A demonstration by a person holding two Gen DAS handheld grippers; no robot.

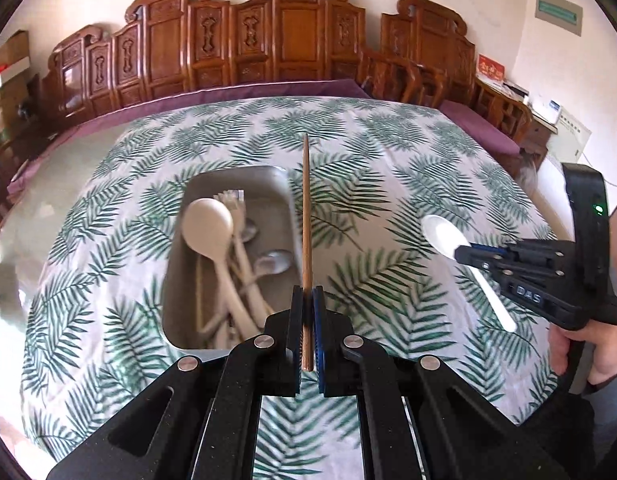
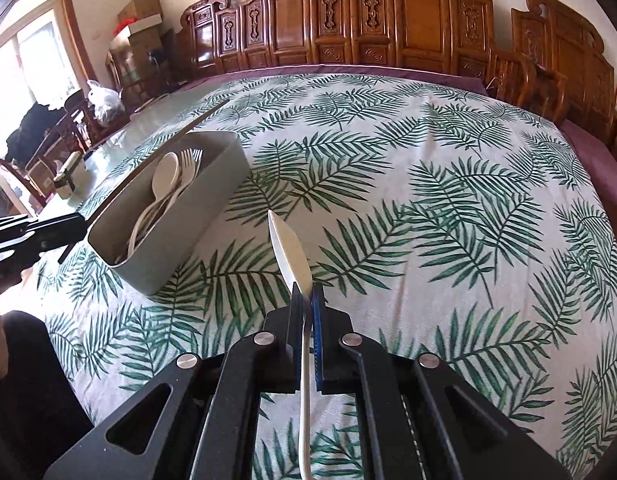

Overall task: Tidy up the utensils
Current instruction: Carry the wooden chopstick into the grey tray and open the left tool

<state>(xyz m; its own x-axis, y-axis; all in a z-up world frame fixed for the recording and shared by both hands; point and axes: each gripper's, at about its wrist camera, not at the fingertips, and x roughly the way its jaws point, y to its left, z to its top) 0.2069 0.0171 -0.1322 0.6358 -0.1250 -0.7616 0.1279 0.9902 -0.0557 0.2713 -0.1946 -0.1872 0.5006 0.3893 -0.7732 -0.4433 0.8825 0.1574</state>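
My left gripper (image 1: 307, 294) is shut on a brown wooden chopstick (image 1: 307, 216) that points forward above the right rim of a grey utensil box (image 1: 284, 188). The box holds a cream spoon (image 1: 207, 224), forks and metal spoons. My right gripper (image 2: 307, 292) is shut on a white plastic spoon (image 2: 286, 248), held above the tablecloth to the right of the box (image 2: 188, 232). In the left wrist view the right gripper (image 1: 464, 254) and its spoon (image 1: 442, 234) are at the right. In the right wrist view the left gripper (image 2: 78, 226) and chopstick (image 2: 172, 140) are at the left.
The table has a white cloth with green leaf print (image 2: 428, 200). Carved wooden chairs (image 1: 292, 36) line the far edge. Boxes and bags (image 2: 136, 28) stand by a window at the far left.
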